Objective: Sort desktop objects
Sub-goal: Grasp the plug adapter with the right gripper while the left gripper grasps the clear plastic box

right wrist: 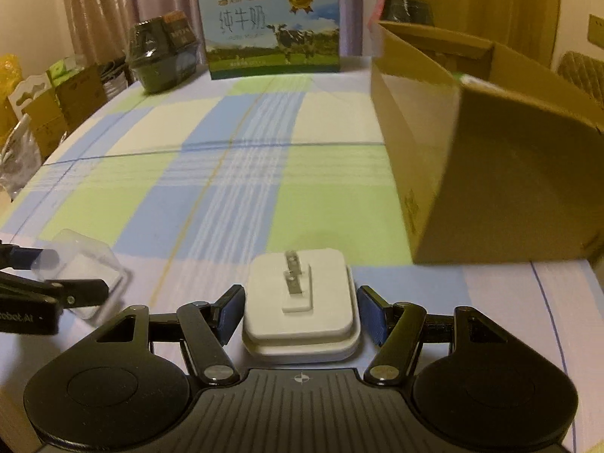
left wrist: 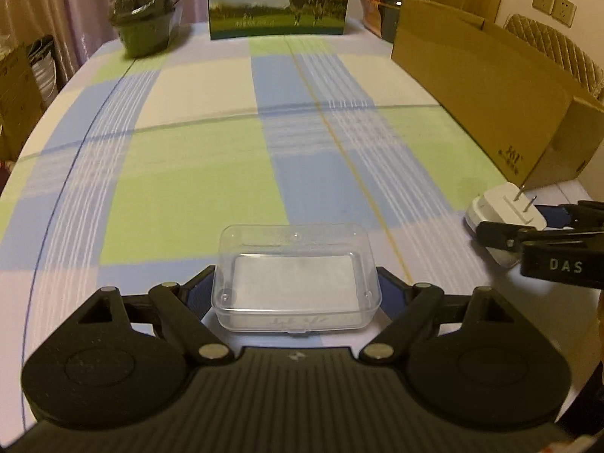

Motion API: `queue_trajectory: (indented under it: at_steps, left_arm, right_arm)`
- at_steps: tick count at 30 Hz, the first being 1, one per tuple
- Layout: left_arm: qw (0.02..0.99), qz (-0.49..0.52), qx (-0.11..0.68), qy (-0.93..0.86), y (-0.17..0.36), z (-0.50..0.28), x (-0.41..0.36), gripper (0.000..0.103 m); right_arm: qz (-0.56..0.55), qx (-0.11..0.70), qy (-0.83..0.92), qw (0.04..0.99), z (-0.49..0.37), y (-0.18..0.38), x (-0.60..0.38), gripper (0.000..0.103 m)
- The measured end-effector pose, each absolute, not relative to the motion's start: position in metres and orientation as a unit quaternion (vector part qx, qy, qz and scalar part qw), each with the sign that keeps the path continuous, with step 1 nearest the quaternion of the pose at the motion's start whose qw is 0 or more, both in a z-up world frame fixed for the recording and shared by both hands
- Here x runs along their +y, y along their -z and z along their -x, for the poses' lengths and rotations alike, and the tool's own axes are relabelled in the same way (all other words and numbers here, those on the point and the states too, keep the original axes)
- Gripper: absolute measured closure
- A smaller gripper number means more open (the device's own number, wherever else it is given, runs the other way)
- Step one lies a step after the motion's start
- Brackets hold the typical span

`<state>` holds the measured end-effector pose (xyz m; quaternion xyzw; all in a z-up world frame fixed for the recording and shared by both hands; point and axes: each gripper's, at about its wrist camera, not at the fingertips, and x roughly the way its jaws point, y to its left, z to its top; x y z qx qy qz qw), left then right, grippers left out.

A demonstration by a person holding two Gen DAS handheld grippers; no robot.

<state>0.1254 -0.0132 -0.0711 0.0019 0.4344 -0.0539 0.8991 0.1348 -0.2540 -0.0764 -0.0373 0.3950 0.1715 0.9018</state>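
Straddling a clear plastic case (left wrist: 296, 277), the left gripper (left wrist: 296, 294) is seen with its blue pads at the case's sides; whether it is clamped cannot be told. A white plug adapter (right wrist: 300, 298), prongs up, is bracketed by the open right gripper (right wrist: 300, 311), small gaps remaining. Both rest on the checked tablecloth (right wrist: 211, 173), presumably destined for the nearby open cardboard box (right wrist: 490, 173).

A blue milk carton printed with cows (right wrist: 272, 34) stands at the far edge of the blue, green and white checked tablecloth (right wrist: 211, 173). A dark plastic-wrapped tub (right wrist: 160, 58) sits to its left, before beige curtains (right wrist: 113, 3).
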Motion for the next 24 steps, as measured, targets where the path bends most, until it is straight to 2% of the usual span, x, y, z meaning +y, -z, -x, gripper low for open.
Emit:
queue_trajectory:
  at_steps: [16, 20, 24]
  left_arm:
    - [0.911, -0.03, 0.409, 0.043, 0.073, -0.119, -0.022, 0.02]
    - [0.908, -0.03, 0.416, 0.041, 0.076, -0.118, -0.022, 0.02]
    - [0.908, -0.03, 0.416, 0.037, 0.078, -0.118, -0.023, 0.02]
  right_arm:
    - [0.058, 0.383, -0.182, 0.904, -0.123, 0.085, -0.259, 0.033]
    - [0.061, 0.383, -0.182, 0.903, -0.122, 0.086, -0.259, 0.025]
    - [0.061, 0.382, -0.181, 0.904, -0.122, 0.086, -0.259, 0.023]
